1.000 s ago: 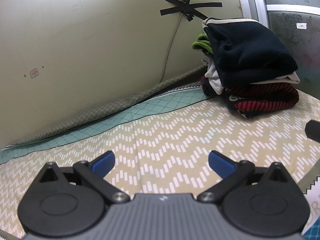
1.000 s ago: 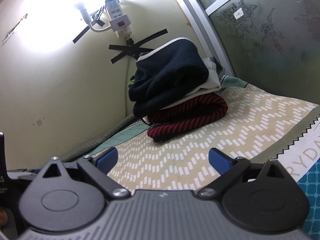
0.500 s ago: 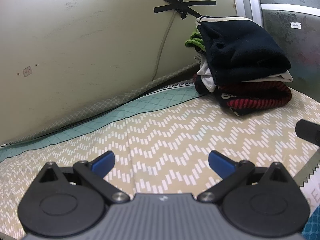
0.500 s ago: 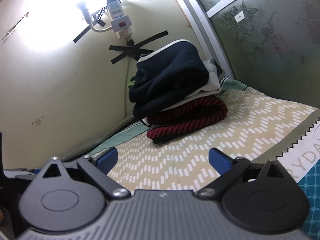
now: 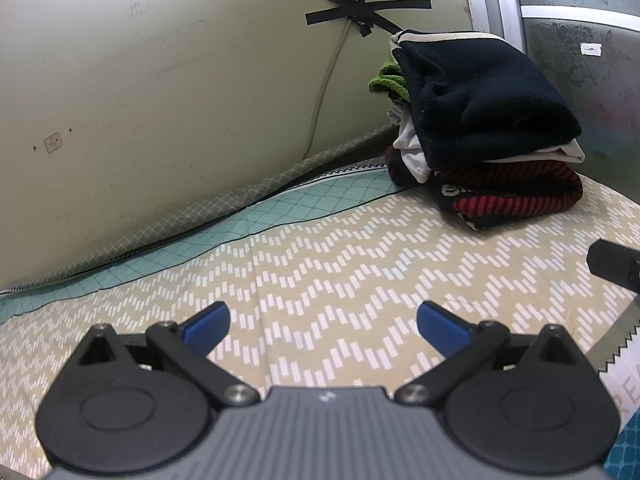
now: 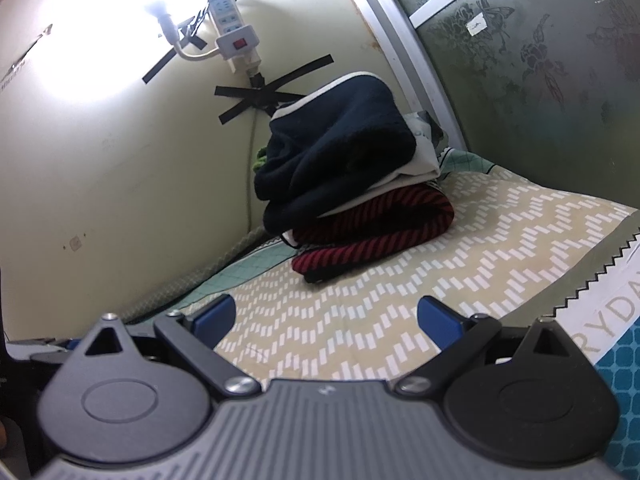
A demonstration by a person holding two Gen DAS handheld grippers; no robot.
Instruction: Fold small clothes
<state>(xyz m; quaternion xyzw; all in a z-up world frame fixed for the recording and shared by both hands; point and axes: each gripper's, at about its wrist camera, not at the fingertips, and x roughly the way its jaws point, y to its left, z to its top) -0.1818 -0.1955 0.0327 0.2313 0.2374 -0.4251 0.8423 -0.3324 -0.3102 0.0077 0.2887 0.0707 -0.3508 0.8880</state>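
Note:
A stack of folded clothes (image 5: pixel 484 136) sits at the far right against the wall, with a navy fleece piece (image 5: pixel 480 100) on top, a white piece under it and a red-and-black striped piece (image 5: pixel 516 200) at the bottom. The stack also shows in the right wrist view (image 6: pixel 352 184). My left gripper (image 5: pixel 323 322) is open and empty above the zigzag-patterned sheet (image 5: pixel 320 264). My right gripper (image 6: pixel 326 316) is open and empty, short of the stack. A dark part of the right gripper shows at the left wrist view's right edge (image 5: pixel 616 266).
A cream wall (image 5: pixel 160 100) runs along the far side, with a cable taped by a black cross (image 5: pixel 362 12). A power strip (image 6: pixel 236 32) and a bright lamp hang on it. A patterned glass panel (image 6: pixel 540 80) closes the right. A teal blanket edge (image 6: pixel 620 364) lies at the near right.
The left gripper has drifted a little, so the stack sits slightly lower and further left in its view. The right gripper has barely moved. Both stay open.

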